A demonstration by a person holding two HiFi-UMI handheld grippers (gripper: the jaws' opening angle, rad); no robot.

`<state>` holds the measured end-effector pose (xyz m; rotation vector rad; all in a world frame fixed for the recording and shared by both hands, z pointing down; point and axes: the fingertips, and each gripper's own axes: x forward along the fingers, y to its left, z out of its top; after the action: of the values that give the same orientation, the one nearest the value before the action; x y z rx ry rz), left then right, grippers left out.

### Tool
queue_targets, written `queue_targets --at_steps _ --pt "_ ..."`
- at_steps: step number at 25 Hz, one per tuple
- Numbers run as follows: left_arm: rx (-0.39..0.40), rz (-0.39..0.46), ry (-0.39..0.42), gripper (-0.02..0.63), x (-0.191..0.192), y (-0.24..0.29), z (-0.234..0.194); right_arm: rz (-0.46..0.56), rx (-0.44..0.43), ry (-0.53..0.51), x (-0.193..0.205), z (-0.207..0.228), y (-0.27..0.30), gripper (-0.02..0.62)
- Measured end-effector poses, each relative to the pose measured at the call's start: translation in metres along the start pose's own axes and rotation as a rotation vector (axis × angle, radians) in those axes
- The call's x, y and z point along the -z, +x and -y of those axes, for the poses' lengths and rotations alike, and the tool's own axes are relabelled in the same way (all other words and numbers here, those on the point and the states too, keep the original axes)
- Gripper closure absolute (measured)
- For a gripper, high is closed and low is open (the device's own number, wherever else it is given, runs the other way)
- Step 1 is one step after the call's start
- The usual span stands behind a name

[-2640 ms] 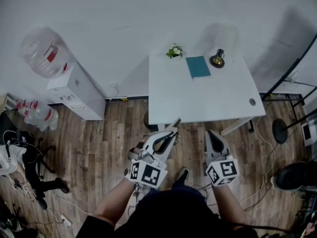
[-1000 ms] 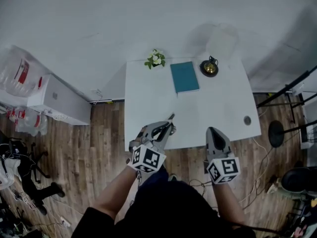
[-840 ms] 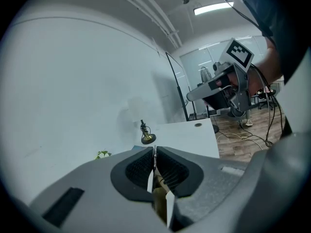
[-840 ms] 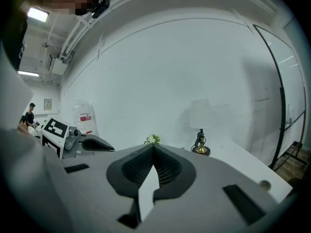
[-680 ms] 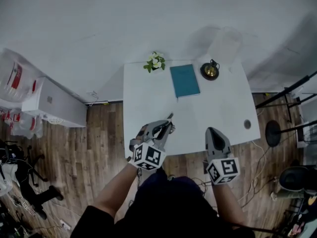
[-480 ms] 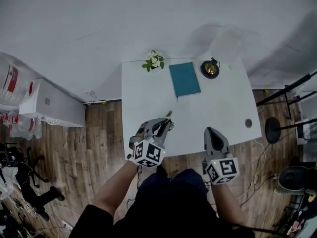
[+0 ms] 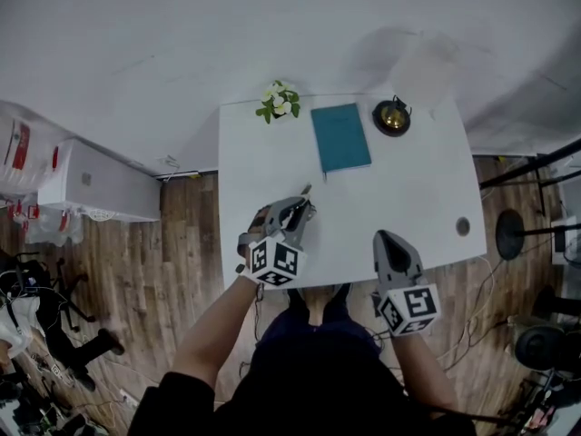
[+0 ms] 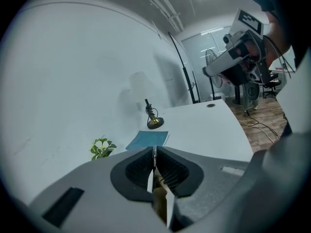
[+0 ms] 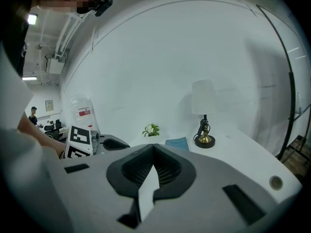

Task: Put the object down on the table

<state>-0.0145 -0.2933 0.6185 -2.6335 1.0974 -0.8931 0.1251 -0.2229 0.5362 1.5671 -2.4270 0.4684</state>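
White table (image 7: pixel 408 207) against a white wall, with wood floor (image 7: pixel 182 243) on both sides. Along the far edge, a small plant (image 7: pixel 277 103), a teal book (image 7: pixel 340 137) and a brass lamp (image 7: pixel 392 116). Over the near left part of the top, the left gripper (image 7: pixel 295 209), clamped tight on the object (image 7: pixel 305 191) (thin and slender, pale at the tip; cannot say what exactly). Shows in the left gripper view as a narrow sliver pinched between the ribbed pads, with something tan lower down in the grip. Pokes out just past the jaw tips, long axis in line with the gripper, pointing away from the person and slightly right, toward the book's near corner but apart from it. Near the front edge to the right, the right gripper (image 7: pixel 390 243), jaws pressed together on nothing. Judging by this: over bare tabletop, not yet laid down, height above the top hard to read. Calls for lowering the left gripper, tipping the long axis flat to the top, then parting the jaws; may roll or slide if let go too high.
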Motion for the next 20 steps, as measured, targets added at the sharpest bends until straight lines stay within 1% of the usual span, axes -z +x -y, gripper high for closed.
queue_targets --at_steps 4,8,13,17,20 --pt "-0.018 -0.039 -0.006 0.58 0.01 0.028 -0.002 -0.015 0.002 0.005 0.003 0.022 0.004 0.589" --pt "-0.019 -0.068 -0.009 0.58 0.022 0.052 -0.002 -0.035 0.014 0.017 0.008 0.041 0.009 0.59" --pt "-0.024 -0.071 0.009 0.58 0.032 0.072 -0.003 -0.063 0.022 0.035 0.017 0.057 0.016 0.589" --pt "-0.018 -0.068 0.031 0.58 0.042 0.079 0.003 -0.082 0.004 0.043 0.025 0.056 0.025 0.589" --pt "-0.012 -0.092 0.038 0.58 0.052 0.082 0.01 -0.092 -0.02 0.047 0.03 0.05 0.031 0.589"
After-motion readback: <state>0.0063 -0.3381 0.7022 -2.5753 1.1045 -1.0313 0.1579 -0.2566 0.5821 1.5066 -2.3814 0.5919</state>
